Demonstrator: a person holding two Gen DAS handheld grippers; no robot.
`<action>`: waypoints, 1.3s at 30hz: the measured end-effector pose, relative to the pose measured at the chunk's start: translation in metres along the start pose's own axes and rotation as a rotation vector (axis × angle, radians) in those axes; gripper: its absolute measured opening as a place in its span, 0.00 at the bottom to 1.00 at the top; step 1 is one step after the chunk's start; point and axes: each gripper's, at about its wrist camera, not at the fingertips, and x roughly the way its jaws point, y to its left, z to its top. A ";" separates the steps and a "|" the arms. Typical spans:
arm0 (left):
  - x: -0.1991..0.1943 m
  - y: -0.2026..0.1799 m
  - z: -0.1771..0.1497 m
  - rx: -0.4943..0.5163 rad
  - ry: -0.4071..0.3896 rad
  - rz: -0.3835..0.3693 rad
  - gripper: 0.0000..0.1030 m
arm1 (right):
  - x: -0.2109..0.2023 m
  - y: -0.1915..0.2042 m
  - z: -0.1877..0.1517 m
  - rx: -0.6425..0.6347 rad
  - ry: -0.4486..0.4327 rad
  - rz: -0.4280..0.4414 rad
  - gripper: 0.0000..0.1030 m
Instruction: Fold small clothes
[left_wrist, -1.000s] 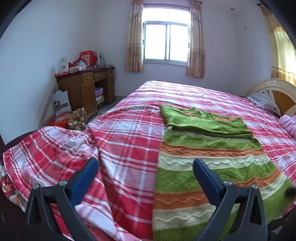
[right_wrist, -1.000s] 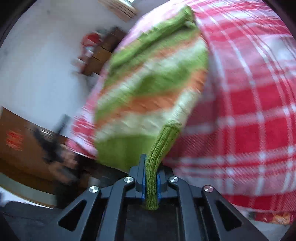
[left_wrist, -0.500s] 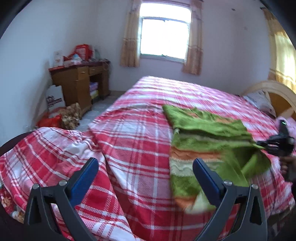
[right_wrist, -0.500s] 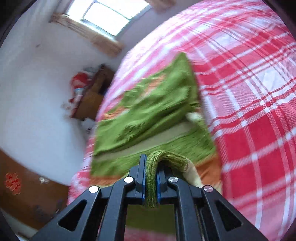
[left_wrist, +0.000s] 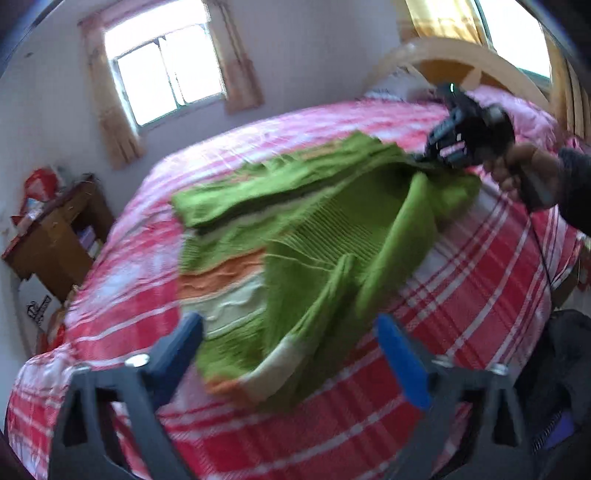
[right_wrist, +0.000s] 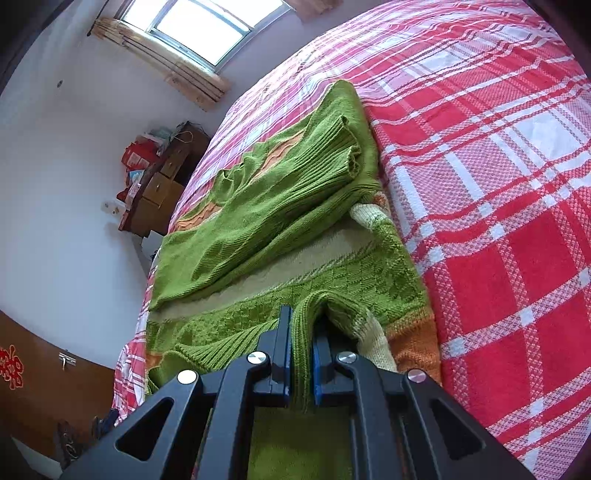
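Knitted sweater (right_wrist: 280, 221) in bright green with orange and cream wavy stripes and a ribbed green hem, bedspread (right_wrist: 498, 184) checked in red, white and pink, blue pads on black gripper fingers (left_wrist: 402, 362), beige curtains (left_wrist: 110, 122), brown wooden desk (left_wrist: 55, 240), white walls

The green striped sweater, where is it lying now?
The sweater lies on the red plaid bed, its hem clamped in the right gripper, seen at the left wrist view's upper right.
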 end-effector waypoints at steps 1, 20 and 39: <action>0.010 0.003 0.002 -0.015 0.025 -0.007 0.65 | -0.001 0.000 0.001 0.006 0.005 0.019 0.12; 0.039 0.072 -0.004 -0.541 0.057 -0.170 0.84 | -0.080 -0.016 -0.042 -0.038 -0.115 0.156 0.75; 0.027 0.102 -0.012 -0.644 -0.010 -0.122 0.17 | -0.068 0.018 -0.042 -0.278 -0.112 -0.082 0.75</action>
